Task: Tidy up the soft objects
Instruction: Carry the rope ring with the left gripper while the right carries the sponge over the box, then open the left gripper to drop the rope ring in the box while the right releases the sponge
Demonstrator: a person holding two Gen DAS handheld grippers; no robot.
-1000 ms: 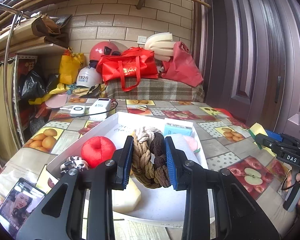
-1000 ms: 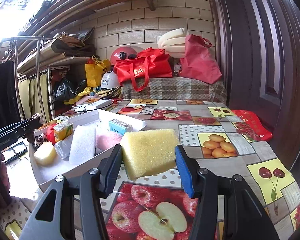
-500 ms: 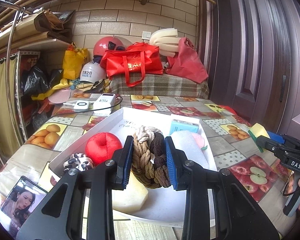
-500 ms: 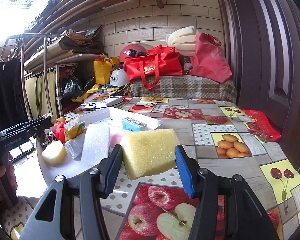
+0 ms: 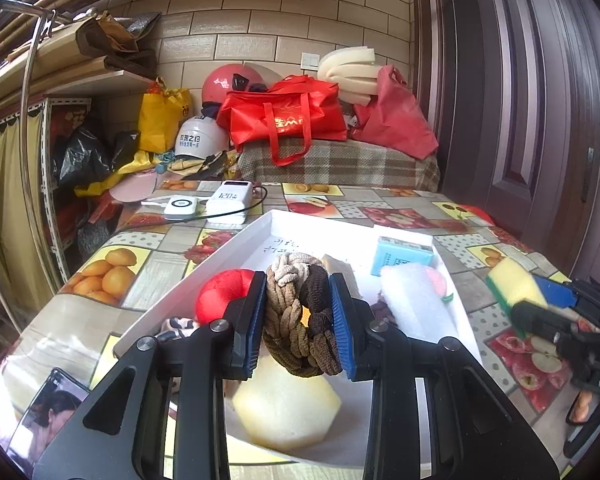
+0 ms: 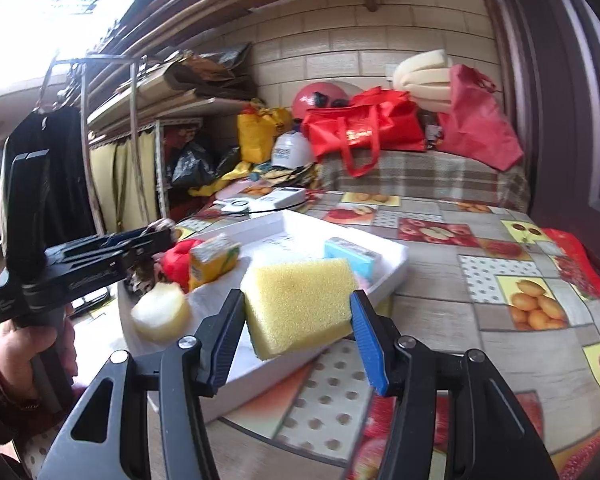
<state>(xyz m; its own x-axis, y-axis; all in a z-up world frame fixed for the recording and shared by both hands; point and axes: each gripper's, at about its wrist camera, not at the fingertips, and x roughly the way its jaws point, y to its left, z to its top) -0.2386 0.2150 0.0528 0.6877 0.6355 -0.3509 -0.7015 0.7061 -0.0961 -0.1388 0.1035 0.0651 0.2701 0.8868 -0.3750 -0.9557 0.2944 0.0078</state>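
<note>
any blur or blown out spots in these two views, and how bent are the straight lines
Left wrist: mostly sharp, though the right gripper at the edge is smeared; the door bows from fisheye. Right wrist: top-left sky is blown out white, the bags and tablecloth look motion-blurred, yet the sponge in the jaws stays crisp; shelf rails curve strongly.

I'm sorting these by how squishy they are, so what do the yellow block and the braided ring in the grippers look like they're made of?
Yellow block: open-cell foam sponge, matte, with a visibly pitted, porous surface; the left wrist view shows a green layer, probably a scouring pad. Braided ring: twisted fabric cords in cream, tan and dark brown, fuzzy and matte, likely terry or chenille.
</note>
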